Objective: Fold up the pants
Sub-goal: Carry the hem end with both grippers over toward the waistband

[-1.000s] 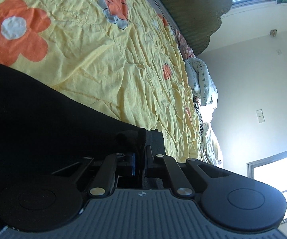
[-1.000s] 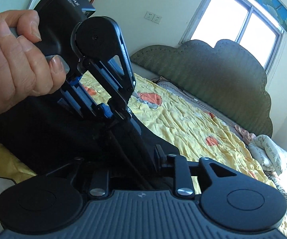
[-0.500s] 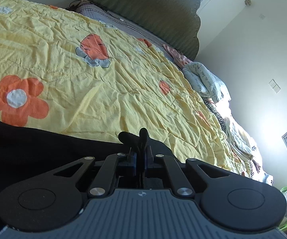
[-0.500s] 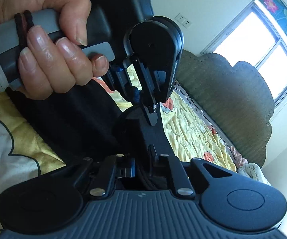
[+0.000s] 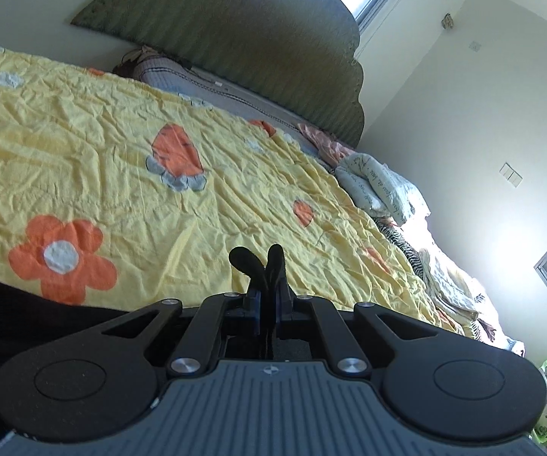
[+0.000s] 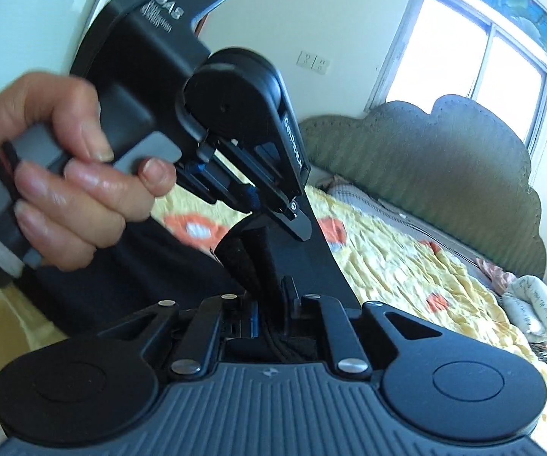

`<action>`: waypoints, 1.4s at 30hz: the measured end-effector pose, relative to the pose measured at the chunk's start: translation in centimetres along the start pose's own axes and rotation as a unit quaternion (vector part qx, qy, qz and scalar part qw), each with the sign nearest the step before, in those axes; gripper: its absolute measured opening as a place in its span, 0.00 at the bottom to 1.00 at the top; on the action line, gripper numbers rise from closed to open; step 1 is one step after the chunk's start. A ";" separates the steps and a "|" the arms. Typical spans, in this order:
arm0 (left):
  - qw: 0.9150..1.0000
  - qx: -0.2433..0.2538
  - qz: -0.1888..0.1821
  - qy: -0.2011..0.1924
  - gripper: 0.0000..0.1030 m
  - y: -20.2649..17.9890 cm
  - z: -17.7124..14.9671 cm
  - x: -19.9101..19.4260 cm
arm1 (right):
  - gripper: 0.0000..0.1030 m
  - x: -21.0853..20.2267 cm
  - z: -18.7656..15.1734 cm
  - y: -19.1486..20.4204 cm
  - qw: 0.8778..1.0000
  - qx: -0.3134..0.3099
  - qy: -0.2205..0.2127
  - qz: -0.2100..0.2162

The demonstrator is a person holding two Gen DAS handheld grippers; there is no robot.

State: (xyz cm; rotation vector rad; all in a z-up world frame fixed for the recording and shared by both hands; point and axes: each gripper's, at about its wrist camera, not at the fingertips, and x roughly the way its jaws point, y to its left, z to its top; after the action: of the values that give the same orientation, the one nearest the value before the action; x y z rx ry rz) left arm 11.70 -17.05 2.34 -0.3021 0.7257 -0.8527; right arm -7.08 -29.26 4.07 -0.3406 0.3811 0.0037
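The black pants (image 5: 26,315) hang from both grippers over a yellow flowered bedspread (image 5: 121,144). My left gripper (image 5: 263,277) is shut on a fold of the black fabric that sticks up between its fingers. My right gripper (image 6: 263,266) is shut on the pants (image 6: 303,262) too, with cloth bunched in its jaws. In the right wrist view the left gripper (image 6: 300,228) and the hand (image 6: 68,167) holding it sit close above and to the left, with a taut edge of fabric running between the two.
A green padded headboard (image 5: 243,38) stands at the far end of the bed. Rumpled bedding and clothes (image 5: 383,186) lie along the right side. A window (image 6: 474,57) is behind the headboard, and a wall (image 5: 463,121) to the right.
Both grippers have lifted and turned with the pants held. The left view swung from steeply tilted to nearly level. The left gripper has risen in the right wrist view.
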 end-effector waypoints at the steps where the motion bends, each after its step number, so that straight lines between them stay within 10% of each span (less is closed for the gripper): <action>1: 1.000 0.003 0.000 -0.005 0.05 0.1 0.3 -0.4 | 0.11 0.0 0.3 0.1 1.000 0.009 -0.009 0.006; 10: 0.999 0.034 0.041 -0.012 0.05 2.6 0.5 -3.9 | 0.11 0.2 1.0 1.8 0.994 0.068 -0.038 0.074; 21: 0.994 0.007 0.106 0.030 0.05 8.0 -3.0 -4.1 | 0.11 3.1 0.5 3.7 0.989 0.043 0.003 0.139; 42: 0.988 0.013 0.151 -0.006 0.05 10.6 -2.6 -8.4 | 0.10 6.2 2.5 9.6 0.981 -0.018 -0.008 0.195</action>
State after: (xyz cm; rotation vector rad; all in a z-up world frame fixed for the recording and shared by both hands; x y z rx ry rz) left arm 12.27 -3.75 -1.15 -0.1672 0.7273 -0.5710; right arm -1.10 -19.73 0.85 -0.2959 0.4269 0.3980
